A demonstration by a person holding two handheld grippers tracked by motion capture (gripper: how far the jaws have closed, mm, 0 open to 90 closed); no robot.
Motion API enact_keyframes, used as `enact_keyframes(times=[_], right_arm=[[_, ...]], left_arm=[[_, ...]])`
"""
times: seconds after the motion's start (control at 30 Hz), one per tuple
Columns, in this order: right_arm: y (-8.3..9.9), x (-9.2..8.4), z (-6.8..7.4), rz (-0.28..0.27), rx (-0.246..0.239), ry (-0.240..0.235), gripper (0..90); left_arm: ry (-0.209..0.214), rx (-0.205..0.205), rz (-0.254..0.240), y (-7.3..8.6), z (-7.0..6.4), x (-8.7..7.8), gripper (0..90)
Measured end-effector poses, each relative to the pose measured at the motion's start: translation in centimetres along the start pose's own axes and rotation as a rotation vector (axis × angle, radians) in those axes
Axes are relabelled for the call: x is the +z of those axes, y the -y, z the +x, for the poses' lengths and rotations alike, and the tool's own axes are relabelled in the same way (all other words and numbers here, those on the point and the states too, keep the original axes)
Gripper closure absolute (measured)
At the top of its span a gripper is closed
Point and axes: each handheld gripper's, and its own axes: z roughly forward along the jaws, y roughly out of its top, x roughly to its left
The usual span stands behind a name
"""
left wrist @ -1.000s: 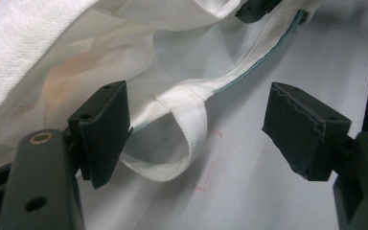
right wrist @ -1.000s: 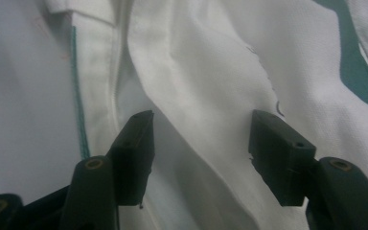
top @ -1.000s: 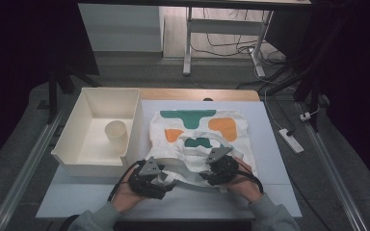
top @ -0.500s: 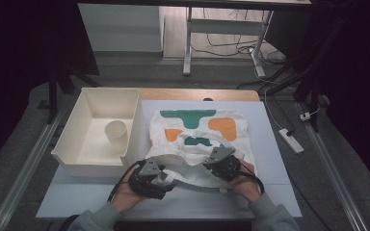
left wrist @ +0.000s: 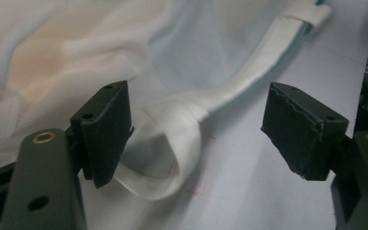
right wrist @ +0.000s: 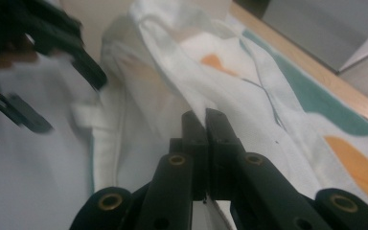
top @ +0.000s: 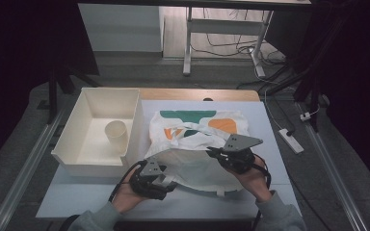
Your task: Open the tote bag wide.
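Observation:
A white cloth bag (top: pixel 192 126) printed with green and orange shapes lies on the pale table (top: pixel 270 120). My right gripper (top: pixel 212 153) is shut on a fold of the bag's cloth (right wrist: pixel 249 86) and holds that part raised above the table, jaws pressed together (right wrist: pixel 205 120). My left gripper (top: pixel 166 179) rests low at the bag's near left corner. Its jaws stand open (left wrist: pixel 199 115) on either side of a white strap loop (left wrist: pixel 172 143) that lies flat on the table, and neither pad touches the strap.
A white open bin (top: pixel 101 103) stands at the table's left with a pale cup (top: pixel 116 135) inside. A power strip (top: pixel 290 140) lies on the floor at the right. A wooden strip (top: pixel 197 94) runs along the table's far edge.
My right gripper has risen and drawn the bag's near part up and toward the far side, bunching the cloth. The left hand has stayed where it was.

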Motion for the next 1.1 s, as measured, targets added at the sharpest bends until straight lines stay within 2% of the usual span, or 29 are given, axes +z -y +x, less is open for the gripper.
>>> enact_keyframes(times=[0.03, 0.1, 0.23, 0.27, 0.3, 0.33, 0.37, 0.6, 0.73, 0.9, 1.1], right_arm=[[0.0, 0.0, 0.0, 0.0, 0.0, 0.0, 88.4], [-0.7, -0.8, 0.1, -0.036, 0.002, 0.001, 88.4], [-1.6, -1.5, 0.0, -0.08, -0.021, 0.049, 88.4], [-1.5, -1.0, -0.7, -0.083, 0.004, 0.05, 88.4], [-1.5, -1.0, -0.7, -0.083, 0.004, 0.05, 88.4], [-1.3, -0.3, -1.5, -0.082, 0.045, 0.055, 88.4], [-1.3, -0.3, -1.5, -0.082, 0.045, 0.055, 88.4], [-0.2, 1.0, -4.4, -0.065, 0.137, 0.098, 88.2], [0.4, 1.8, -5.6, -0.035, 0.148, 0.132, 88.0], [1.0, 3.3, -6.6, -0.001, 0.146, 0.147, 87.9], [2.2, 4.7, -8.2, 0.014, 0.205, 0.144, 87.6]], left_arm=[[-0.001, -0.001, -0.002, 0.0, 0.0, 0.0, 25.3], [0.0, 0.001, -0.004, 0.0, 0.0, -0.1, 25.4], [0.003, 0.007, -0.001, -0.1, -0.1, -0.1, 25.3], [0.003, 0.007, 0.0, -0.1, -0.1, -0.1, 25.3], [0.002, 0.007, -0.002, -0.1, -0.1, 0.0, 25.3], [0.002, 0.004, -0.003, -0.1, -0.2, 0.0, 25.3], [0.003, 0.004, -0.004, -0.1, -0.2, -0.1, 25.3], [0.006, 0.006, 0.001, -0.2, -0.2, 0.1, 25.3], [0.008, 0.009, -0.002, -0.3, -0.4, 0.2, 25.4], [0.011, 0.021, 0.0, -0.6, -0.6, 0.4, 25.3], [0.024, 0.055, -0.013, -1.6, -1.3, 0.6, 25.2]])
